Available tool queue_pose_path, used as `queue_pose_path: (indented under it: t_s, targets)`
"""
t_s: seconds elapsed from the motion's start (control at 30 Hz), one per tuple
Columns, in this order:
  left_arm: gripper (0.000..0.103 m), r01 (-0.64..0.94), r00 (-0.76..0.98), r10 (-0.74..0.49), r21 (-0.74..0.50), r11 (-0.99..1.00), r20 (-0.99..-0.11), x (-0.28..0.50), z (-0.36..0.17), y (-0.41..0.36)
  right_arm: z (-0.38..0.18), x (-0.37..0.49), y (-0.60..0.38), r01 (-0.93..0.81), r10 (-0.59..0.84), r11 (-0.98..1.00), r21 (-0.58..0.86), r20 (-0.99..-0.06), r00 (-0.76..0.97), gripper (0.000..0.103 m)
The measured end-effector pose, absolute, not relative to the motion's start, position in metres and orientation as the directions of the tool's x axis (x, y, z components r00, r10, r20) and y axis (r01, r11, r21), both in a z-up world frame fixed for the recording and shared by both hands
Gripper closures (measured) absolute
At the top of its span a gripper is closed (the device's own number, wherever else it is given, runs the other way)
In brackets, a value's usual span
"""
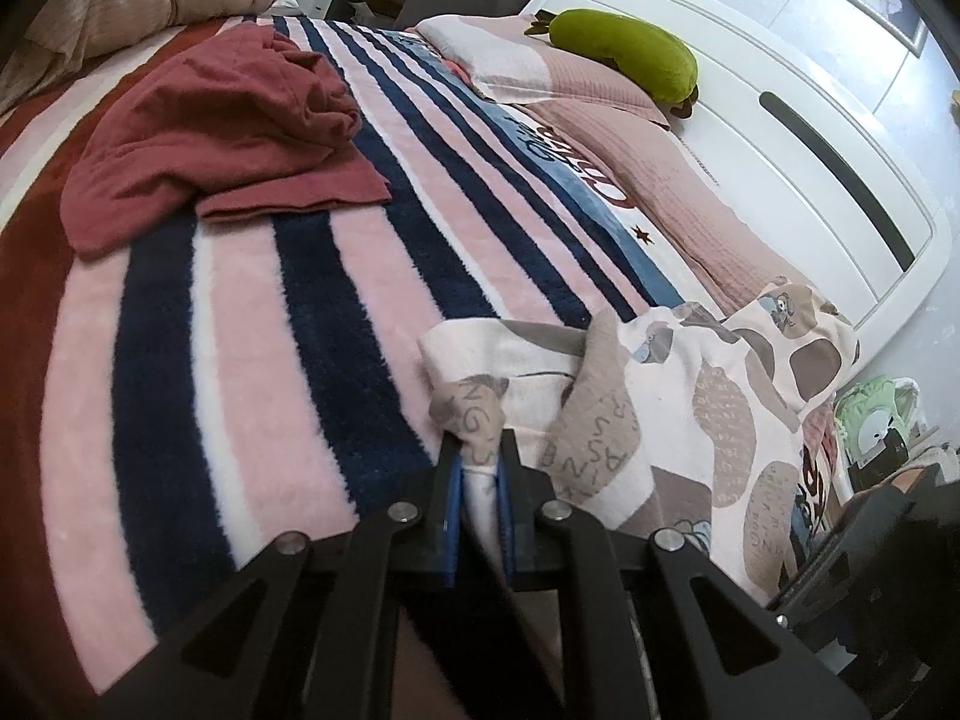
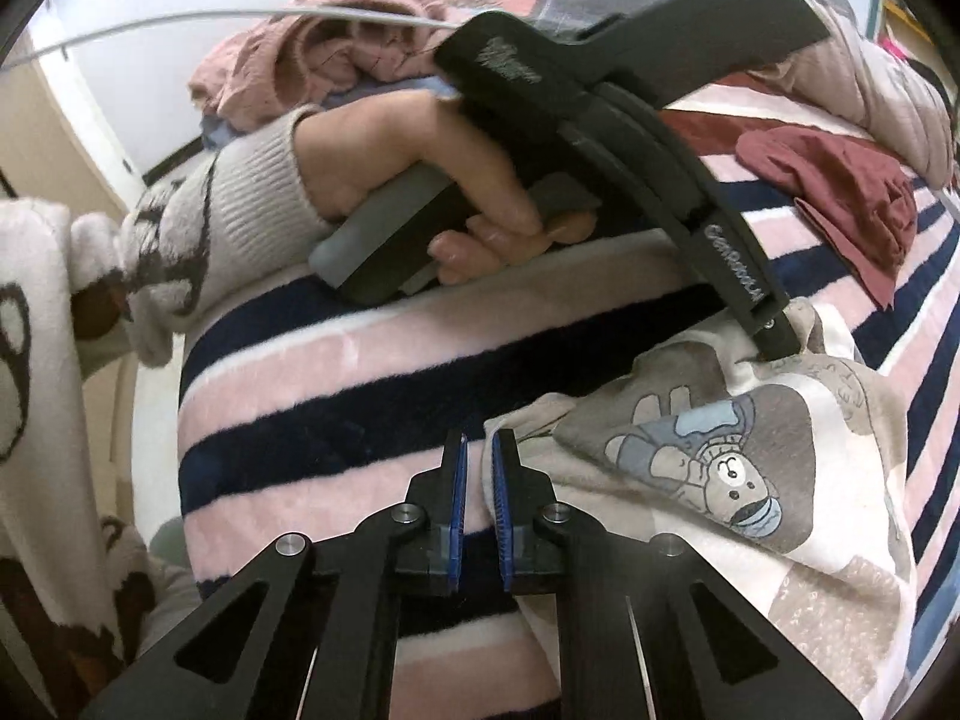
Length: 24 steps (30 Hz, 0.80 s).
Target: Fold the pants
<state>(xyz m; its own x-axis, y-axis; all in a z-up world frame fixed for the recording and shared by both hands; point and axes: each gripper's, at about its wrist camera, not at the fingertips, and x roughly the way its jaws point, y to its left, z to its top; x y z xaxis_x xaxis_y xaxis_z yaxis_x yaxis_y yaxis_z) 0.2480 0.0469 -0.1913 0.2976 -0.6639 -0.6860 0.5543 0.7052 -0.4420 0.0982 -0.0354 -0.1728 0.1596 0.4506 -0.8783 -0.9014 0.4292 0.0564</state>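
The pants (image 1: 690,408) (image 2: 750,450) are cream with grey patches and cartoon bears. They lie bunched on the striped blanket (image 1: 240,360) near the bed's edge. My left gripper (image 1: 480,450) is shut on a gathered fold of the pants. In the right wrist view it comes in from above, held by a hand (image 2: 420,162), with its tip (image 2: 774,348) on the cloth. My right gripper (image 2: 480,444) points down at the blanket (image 2: 336,372) with its blue pads nearly together. The pants' near edge meets its right finger. Whether cloth sits between the pads is unclear.
A crumpled maroon garment (image 1: 210,138) (image 2: 852,192) lies farther along the bed. A green plush (image 1: 624,54) rests on a pink pillow (image 1: 600,102) against the white headboard (image 1: 810,138). More bedding and clothes (image 2: 330,60) are piled behind the hand.
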Motion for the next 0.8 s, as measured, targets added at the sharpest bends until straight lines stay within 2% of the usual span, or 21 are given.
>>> queue_pose_path:
  t_s: [0.33, 0.37, 0.4, 0.47, 0.53, 0.63, 0.73, 0.8]
  targets:
    - [0.094, 0.551, 0.344, -0.649, -0.414, 0.725, -0.679, 0.244, -0.185, 0.047, -0.169, 0.099, -0.038, -0.87, 0.466, 0.484, 0.093, -0.869, 0.166, 0.095]
    - [0.09, 0.551, 0.355, -0.654, -0.416, 0.724, -0.668, 0.242, -0.182, 0.051, -0.166, 0.099, -0.041, -0.865, 0.468, 0.494, 0.084, -0.864, 0.183, 0.088]
    - [0.087, 0.551, 0.377, -0.652, -0.406, 0.729, -0.658, 0.239, -0.177, 0.055, -0.159, 0.097, -0.046, -0.86, 0.467, 0.507, 0.065, -0.859, 0.21, 0.077]
    - [0.069, 0.551, 0.421, -0.647, -0.387, 0.739, -0.636, 0.233, -0.167, 0.064, -0.143, 0.091, -0.062, -0.839, 0.447, 0.543, -0.003, -0.846, 0.292, 0.064]
    - [0.067, 0.567, 0.44, -0.66, -0.382, 0.73, -0.608, 0.226, -0.158, 0.068, -0.123, 0.09, -0.089, -0.796, 0.442, 0.605, -0.006, -0.83, 0.341, 0.062]
    - [0.067, 0.602, 0.424, -0.696, -0.395, 0.694, -0.579, 0.214, -0.147, 0.064, -0.097, 0.084, -0.146, -0.668, 0.398, 0.744, -0.005, -0.8, 0.45, 0.062]
    - [0.061, 0.67, 0.353, -0.764, -0.424, 0.609, -0.54, 0.195, -0.135, 0.046, -0.077, 0.076, -0.216, -0.456, 0.258, 0.889, -0.05, -0.767, 0.587, 0.053]
    - [0.06, 0.699, 0.335, -0.756, -0.389, 0.599, -0.562, 0.183, -0.133, 0.028, -0.07, 0.062, -0.266, -0.295, 0.179, 0.955, -0.024, -0.745, 0.642, 0.049]
